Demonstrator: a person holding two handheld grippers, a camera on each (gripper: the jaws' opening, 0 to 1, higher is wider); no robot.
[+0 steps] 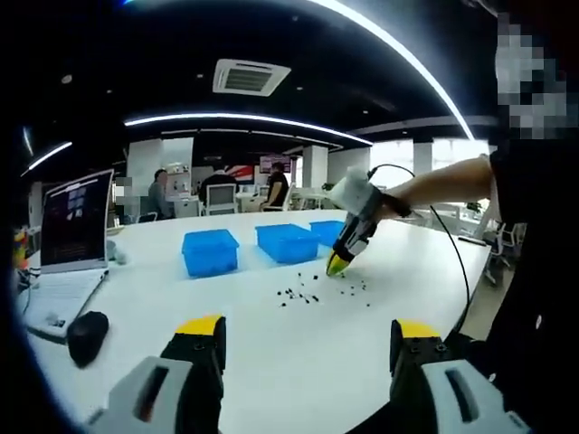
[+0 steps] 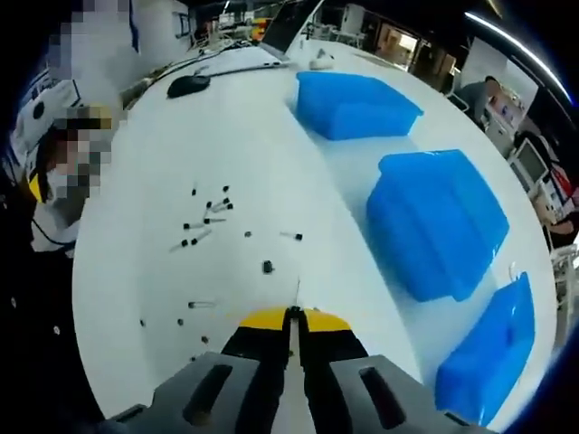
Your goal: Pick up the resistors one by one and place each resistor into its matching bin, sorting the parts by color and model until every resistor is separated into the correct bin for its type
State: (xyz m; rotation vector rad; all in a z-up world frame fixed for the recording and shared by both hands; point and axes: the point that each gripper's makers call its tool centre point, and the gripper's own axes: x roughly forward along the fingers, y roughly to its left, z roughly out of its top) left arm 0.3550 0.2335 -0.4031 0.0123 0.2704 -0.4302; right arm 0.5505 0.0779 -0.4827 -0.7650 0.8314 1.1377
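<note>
Fingers of the right gripper (image 2: 292, 315) are closing on one resistor lead (image 2: 297, 291); left gripper (image 1: 308, 330) is idling wide. Loose resistors (image 2: 206, 220) are lying left of three blue bins (image 2: 439, 221). Advice: lift slowly, check type before choosing bin.

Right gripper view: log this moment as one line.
right tool shut on resistor lead | left tool open, idle | loose resistors on table | three blue bins ahead
</note>
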